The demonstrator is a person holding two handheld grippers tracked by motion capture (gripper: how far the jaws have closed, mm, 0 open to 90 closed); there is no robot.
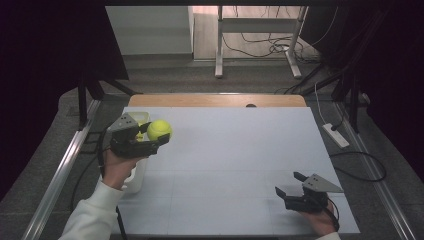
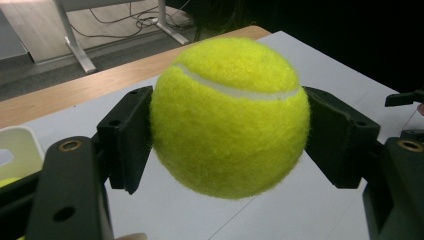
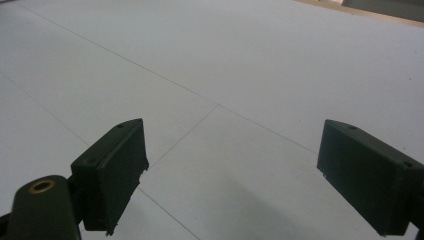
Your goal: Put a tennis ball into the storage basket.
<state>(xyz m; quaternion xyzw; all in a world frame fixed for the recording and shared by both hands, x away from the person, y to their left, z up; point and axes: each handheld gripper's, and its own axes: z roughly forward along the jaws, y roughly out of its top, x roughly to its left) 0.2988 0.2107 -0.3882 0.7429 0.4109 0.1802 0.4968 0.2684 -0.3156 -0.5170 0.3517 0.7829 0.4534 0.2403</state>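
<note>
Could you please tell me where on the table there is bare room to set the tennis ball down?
The white table surface is bare between the left gripper, which clamps the tennis ball, and the open right gripper, and on back to the wooden edge. The left edge is crowded: a white container sits under that hand.

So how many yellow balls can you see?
1 for sure: a fuzzy yellow tennis ball in the left claw. The white tub beside it shows something yellow, maybe another.

The fuzzy yellow-green tennis ball (image 2: 229, 117) carries a curved white seam, the black left gripper (image 1: 150, 136) matches the black right gripper (image 1: 289, 183), and the pale grey desk (image 1: 230, 160) has a light wooden far edge.
</note>
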